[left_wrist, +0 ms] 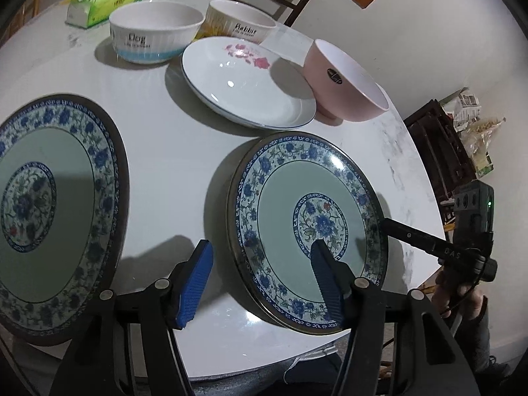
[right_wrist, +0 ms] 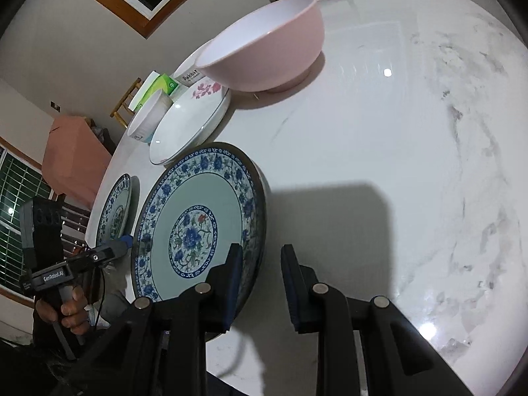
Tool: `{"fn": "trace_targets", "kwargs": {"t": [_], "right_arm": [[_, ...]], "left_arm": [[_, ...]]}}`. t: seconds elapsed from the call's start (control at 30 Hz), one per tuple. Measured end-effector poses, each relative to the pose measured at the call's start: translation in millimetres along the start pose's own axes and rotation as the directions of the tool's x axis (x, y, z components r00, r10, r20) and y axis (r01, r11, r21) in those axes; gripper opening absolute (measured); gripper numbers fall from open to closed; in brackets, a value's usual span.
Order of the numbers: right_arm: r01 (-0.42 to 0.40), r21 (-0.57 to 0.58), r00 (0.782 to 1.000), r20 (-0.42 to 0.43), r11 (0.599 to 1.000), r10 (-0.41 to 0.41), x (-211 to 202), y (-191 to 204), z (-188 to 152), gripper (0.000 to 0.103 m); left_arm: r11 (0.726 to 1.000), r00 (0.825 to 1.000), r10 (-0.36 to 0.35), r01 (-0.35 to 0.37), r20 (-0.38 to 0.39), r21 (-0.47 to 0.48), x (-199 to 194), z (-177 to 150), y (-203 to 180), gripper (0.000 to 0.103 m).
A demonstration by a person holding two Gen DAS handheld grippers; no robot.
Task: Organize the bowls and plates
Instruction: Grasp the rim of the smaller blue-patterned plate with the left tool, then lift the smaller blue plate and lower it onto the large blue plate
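While a round white marbled surface (left_wrist: 171, 151) carries everything, two large blue-flowered plates are seen at its near edge: one plate (left_wrist: 307, 227) lies between the two hand-held grippers, and a second plate (left_wrist: 49, 211) of the same pattern lies well apart on the far side of the left one. Behind them a white plate with pink flowers (left_wrist: 244, 82) is set just beside a pink bowl (left_wrist: 346, 82), the two appearing to touch at their rims. Farther back a white bowl with a blue band (left_wrist: 155, 31) and a white bowl with a yellow band (left_wrist: 239, 19) are placed side by side, with a green tissue pack (left_wrist: 105, 1) behind them. The left hand-held gripper (left_wrist: 260, 277) is held with its jaws parted across the near plate's rim, one blue pad over the plate's inside and the other outside it, neither seen pressing. The right hand-held gripper (right_wrist: 260, 287) is held at the opposite rim of the same plate with a narrow gap between its jaws, one pad over the rim and the other over bare surface; nothing is grasped.
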State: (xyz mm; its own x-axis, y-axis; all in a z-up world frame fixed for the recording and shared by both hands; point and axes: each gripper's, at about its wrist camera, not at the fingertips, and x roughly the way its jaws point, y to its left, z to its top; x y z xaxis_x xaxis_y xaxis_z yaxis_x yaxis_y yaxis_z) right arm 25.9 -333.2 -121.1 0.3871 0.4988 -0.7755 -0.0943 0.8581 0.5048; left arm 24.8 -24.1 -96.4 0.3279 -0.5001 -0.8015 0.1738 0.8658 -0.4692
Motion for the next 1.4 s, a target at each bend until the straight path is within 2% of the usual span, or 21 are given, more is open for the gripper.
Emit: {"fn": "trace_targets", "kwargs": {"t": [0.33,0.53,0.67,0.83,1.03,1.4], "right_arm": [[-0.036,0.013,0.999,0.005,0.999,0.036,8,-4,5,0.023],[-0.045,0.005,0.999,-0.002,0.999,0.045,12,-2,6,0.015],[-0.05,0.014,0.999,0.004,0.999,0.05,12,-3,5,0.014],[-0.029,0.023,0.999,0.017,0.999,0.029,10,-2,2,0.014],[0.004,0.023,1.0,0.02,1.0,-0.004,8,3,1,0.014],[0.036,0.006,0.999,0.035,0.999,-0.036,-1,21,3,0.014]], "left_arm": [[0.997,0.998,-0.037,0.033,-0.057,-0.065,13,1,14,0.042],[0.998,0.996,-0.045,0.041,-0.077,-0.053,16,4,12,0.031],[0.998,0.996,-0.041,0.038,-0.078,-0.048,17,7,13,0.028],[0.999,0.997,-0.015,0.012,-0.079,-0.046,17,7,15,0.014],[1.0,0.996,0.024,-0.024,-0.082,-0.007,16,7,11,0.014],[0.999,0.997,0.033,-0.033,-0.069,0.006,9,6,11,0.014]]}}
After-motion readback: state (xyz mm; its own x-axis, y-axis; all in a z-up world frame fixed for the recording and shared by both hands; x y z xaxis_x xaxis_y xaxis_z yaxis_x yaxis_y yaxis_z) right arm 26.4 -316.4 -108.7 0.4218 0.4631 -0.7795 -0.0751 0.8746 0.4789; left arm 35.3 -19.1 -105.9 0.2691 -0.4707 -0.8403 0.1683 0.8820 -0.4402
